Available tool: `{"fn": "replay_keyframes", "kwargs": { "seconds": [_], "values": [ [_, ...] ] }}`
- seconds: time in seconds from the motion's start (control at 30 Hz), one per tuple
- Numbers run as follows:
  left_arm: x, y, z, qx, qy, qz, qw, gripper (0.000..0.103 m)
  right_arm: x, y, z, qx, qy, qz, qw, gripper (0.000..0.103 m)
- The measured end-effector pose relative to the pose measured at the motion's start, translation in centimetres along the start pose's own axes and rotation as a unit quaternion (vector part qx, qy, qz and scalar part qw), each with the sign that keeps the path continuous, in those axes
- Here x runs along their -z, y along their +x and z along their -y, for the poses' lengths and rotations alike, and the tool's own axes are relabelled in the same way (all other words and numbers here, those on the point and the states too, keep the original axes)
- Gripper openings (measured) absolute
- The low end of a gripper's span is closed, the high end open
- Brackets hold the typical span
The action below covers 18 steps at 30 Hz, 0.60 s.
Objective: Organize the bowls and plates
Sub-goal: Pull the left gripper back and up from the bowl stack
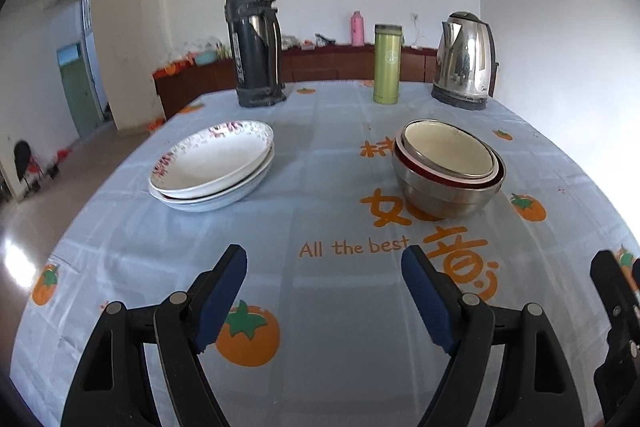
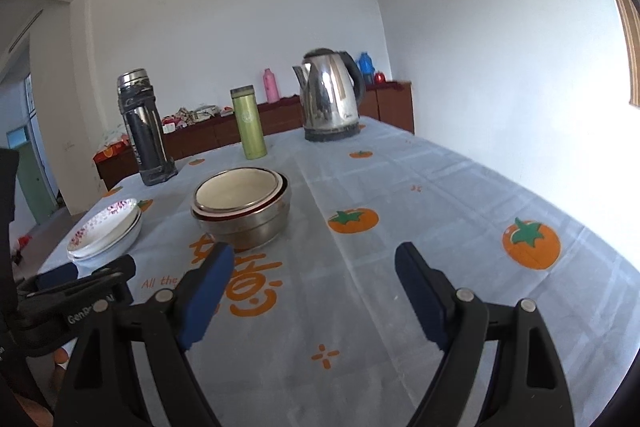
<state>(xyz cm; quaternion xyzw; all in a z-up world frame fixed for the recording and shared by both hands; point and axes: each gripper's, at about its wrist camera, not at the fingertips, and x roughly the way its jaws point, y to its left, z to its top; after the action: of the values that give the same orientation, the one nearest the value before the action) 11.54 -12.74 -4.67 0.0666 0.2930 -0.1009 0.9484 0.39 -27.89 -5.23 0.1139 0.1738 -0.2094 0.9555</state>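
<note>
Two white plates with a red flower pattern lie stacked on the left of the table; the same plate stack shows at the left in the right wrist view. Nested bowls, a steel one outermost with a red-rimmed and a cream one inside, stand to the right. My left gripper hovers open over the cloth, nearer than both stacks, nothing between its blue pads. My right gripper is open too, just right of and nearer than the bowls.
At the table's far end stand a dark thermos, a green flask and a steel kettle. A low wooden cabinet with clutter runs along the back wall. The light blue cloth carries orange fruit prints.
</note>
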Motion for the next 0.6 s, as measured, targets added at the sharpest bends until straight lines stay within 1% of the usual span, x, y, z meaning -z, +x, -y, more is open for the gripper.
{"fn": "replay_keyframes", "kwargs": {
  "seconds": [0.13,0.2,0.3,0.47,0.6],
  "values": [
    [1.1,-1.5,0.1,-0.023,0.013,0.056,0.9981,0.082,0.1,-1.1,-0.3,0.008,-0.008,0.029,1.000,0.084],
    [1.6,-1.9,0.1,-0.025,0.017,0.069,0.9972,0.082,0.1,-1.6,-0.5,0.015,-0.011,0.045,0.999,0.084],
    [2.2,-2.0,-0.3,-0.014,0.013,0.061,0.9979,0.082,0.2,-2.3,-0.8,0.024,-0.018,0.060,0.998,0.084],
    [2.9,-2.2,-0.9,-0.006,-0.003,0.055,0.9985,0.082,0.4,-2.9,-1.8,0.029,-0.042,0.066,0.997,0.084],
    [3.1,-2.4,-1.6,-0.001,-0.016,0.055,0.9984,0.082,0.6,-3.3,-1.9,0.036,-0.045,0.067,0.996,0.087]
  ]
}}
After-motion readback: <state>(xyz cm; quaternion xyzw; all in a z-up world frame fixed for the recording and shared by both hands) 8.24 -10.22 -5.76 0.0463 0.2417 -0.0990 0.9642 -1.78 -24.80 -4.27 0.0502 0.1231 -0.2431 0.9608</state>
